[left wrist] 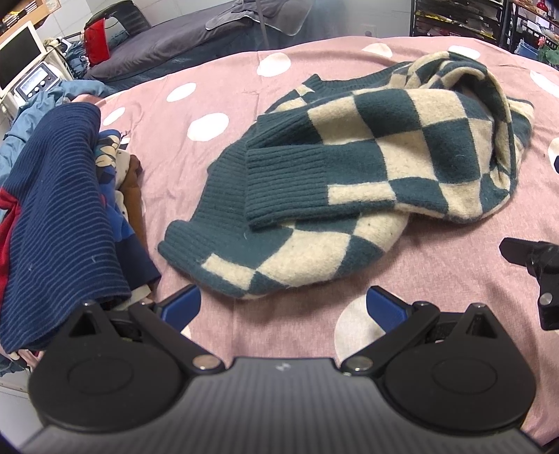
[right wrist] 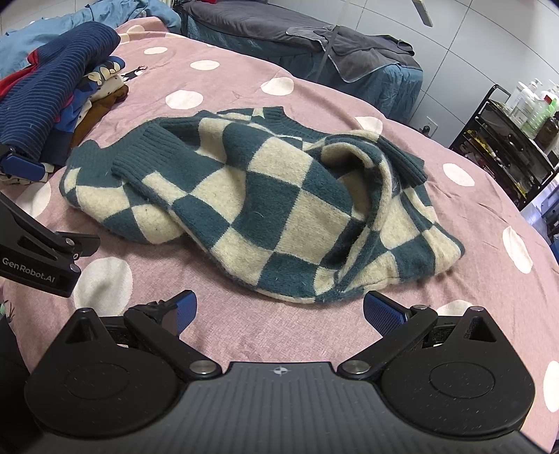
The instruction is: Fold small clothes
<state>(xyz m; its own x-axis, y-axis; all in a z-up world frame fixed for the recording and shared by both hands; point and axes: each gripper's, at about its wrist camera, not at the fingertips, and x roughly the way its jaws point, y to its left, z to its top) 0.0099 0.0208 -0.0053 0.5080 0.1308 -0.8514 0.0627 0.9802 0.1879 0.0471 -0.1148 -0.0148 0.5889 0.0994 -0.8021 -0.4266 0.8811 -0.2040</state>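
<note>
A teal and cream checkered knit sweater (left wrist: 367, 164) (right wrist: 265, 209) lies crumpled on the pink polka-dot bedspread (left wrist: 195, 146) (right wrist: 471, 279), one ribbed cuff draped across its front. My left gripper (left wrist: 284, 305) hovers open just short of the sweater's near hem, nothing between its blue pads. My right gripper (right wrist: 279, 312) is open too, close to the sweater's near edge, empty. In the right wrist view the left gripper's body (right wrist: 38, 258) shows at the left edge; in the left wrist view part of the right gripper (left wrist: 538, 269) shows at the right edge.
A stack of clothes topped by a navy striped knit (left wrist: 59, 209) (right wrist: 45, 87) sits at the left edge of the bed. Behind it lies blue fabric (right wrist: 70, 28). A second bed with grey covers (right wrist: 314, 38) stands beyond, and a black shelf cart (right wrist: 506, 146) at the right.
</note>
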